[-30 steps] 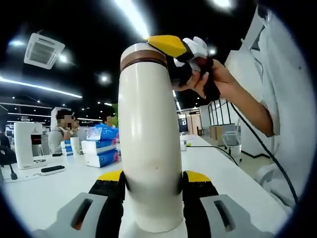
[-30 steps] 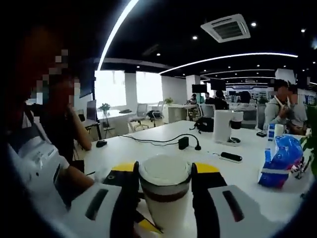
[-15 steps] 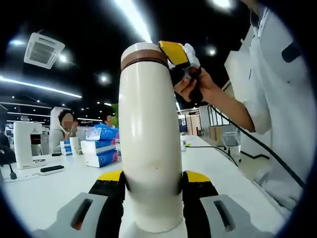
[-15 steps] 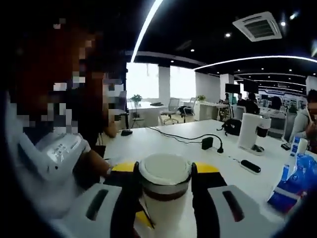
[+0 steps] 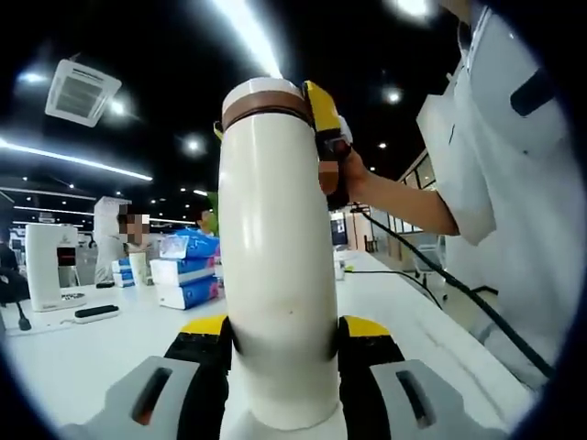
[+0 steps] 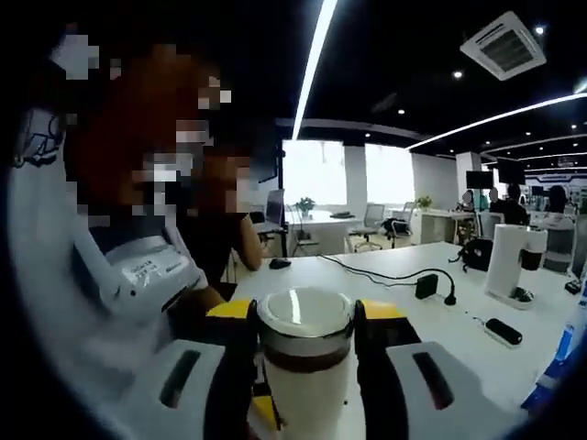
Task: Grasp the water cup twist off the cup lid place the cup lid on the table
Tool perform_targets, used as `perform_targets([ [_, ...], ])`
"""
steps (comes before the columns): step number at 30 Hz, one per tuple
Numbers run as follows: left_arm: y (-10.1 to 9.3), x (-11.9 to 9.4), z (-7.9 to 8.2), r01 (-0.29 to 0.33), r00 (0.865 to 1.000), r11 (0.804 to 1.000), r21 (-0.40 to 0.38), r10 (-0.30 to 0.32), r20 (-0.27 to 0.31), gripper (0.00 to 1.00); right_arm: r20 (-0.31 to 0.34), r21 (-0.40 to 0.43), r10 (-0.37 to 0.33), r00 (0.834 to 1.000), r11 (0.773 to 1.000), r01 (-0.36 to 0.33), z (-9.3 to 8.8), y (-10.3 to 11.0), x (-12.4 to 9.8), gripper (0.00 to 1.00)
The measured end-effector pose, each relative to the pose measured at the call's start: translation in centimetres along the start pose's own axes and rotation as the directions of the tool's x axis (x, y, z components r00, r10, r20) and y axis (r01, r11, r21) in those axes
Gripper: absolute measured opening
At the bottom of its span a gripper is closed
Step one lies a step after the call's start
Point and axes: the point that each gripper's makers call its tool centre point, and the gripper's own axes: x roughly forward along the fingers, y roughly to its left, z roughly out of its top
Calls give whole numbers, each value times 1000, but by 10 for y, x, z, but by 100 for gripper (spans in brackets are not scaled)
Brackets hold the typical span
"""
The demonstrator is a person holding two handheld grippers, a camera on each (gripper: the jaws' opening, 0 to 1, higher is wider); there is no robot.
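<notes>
Water cup (image 5: 280,275) stands upright above the tabletop (image 5: 83,353), its body pinched by the left claw (image 5: 282,344). Right claw (image 6: 305,335) clamps the cup lid (image 6: 305,321) on top, in line with the cup's long axis, placed for twisting.

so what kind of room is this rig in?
Looks like an open-plan office or showroom: long white table with a cable and power adapter, office chairs by bright windows, and a ceiling air-con cassette with strip lights.
</notes>
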Motion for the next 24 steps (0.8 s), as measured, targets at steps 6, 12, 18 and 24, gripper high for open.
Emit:
perform_targets([
  [6, -1, -1, 1, 5, 1000, 1000, 3, -5, 2, 47, 10, -9, 41, 999, 999, -41, 1, 4, 1, 45],
  [12, -1, -1, 0, 2, 1000, 1000, 1, -2, -1, 47, -46, 84, -82, 996, 993, 86, 2, 2, -3, 52],
  [18, -1, -1, 0, 3, 1000, 1000, 1, -3, -2, 47, -106, 28, -317, 942, 946, 322, 7, 5, -16, 68],
  [24, -2, -2, 1, 0, 1000, 1000, 5, 0, -3, 47, -4, -53, -555, 832, 831, 554, 28, 21, -29, 79],
])
